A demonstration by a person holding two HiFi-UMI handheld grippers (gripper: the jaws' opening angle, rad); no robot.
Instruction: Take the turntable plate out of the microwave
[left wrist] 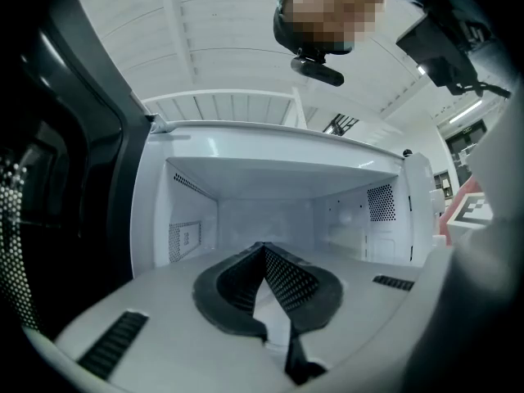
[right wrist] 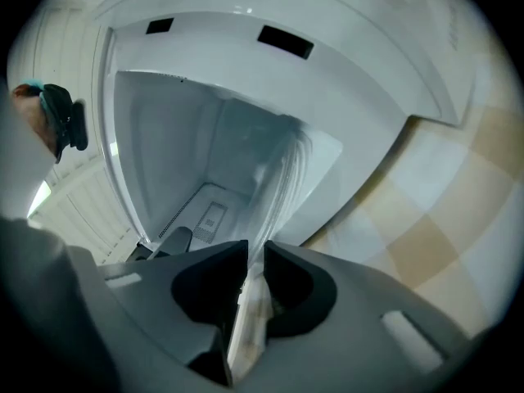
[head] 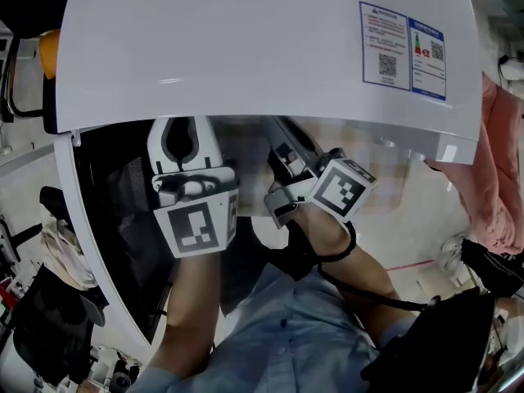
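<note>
Black mesh lines the open door (head: 110,219) on the left side of the white microwave (head: 246,47). Beside it the left gripper (left wrist: 262,248) faces the cavity (left wrist: 270,207) with its fingers (left wrist: 291,281) clenched together on nothing. To its right, the right gripper (right wrist: 254,256) has its fingers (right wrist: 291,289) pinched on the rim of the glass turntable plate (right wrist: 282,178). The plate stands tilted on edge at the mouth of the cavity, and it looks only partly out.

I'd worry about that thin, smooth rim. With one narrow pinch and no support from the idle left gripper, the plate could swing or slide free. A hurried pull could also knock the glass against the opening's frame and chip it.
</note>
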